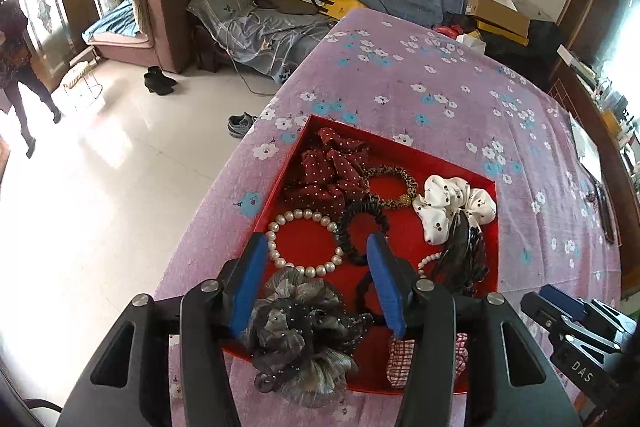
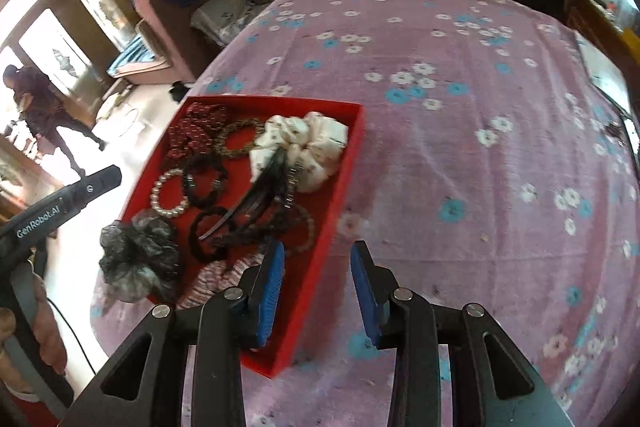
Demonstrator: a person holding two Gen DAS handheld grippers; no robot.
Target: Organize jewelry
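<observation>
both grippers spread above the red tray

now the left gripper (image 1: 320, 267) sits low in the middle of the left wrist view, its blue pads spread apart with nothing pinched between them. just under them lie a grey gauzy scrunchie (image 1: 296, 331) that hangs over the tray's near rim, a pearl bracelet (image 1: 280, 227) and a black ruffled hair tie (image 1: 360, 223).

further up in the red tray (image 1: 312, 121) are a dark red dotted bow (image 1: 328, 167), a leopard-print hair tie (image 1: 394, 183) and a white scrunchie (image 1: 452, 203) with a black claw clip (image 1: 464, 251) touching it. a checked scrunchie (image 1: 400, 359) shows at the tray's lower edge.

in the right wrist view, the right gripper (image 2: 318, 281) at lower centre is likewise spread and empty, over the tray's right wall. the tray rests on a pink flowered cloth (image 2: 460, 167) covering the worktop. at far left a person (image 2: 44, 107) stands by the doors.
</observation>
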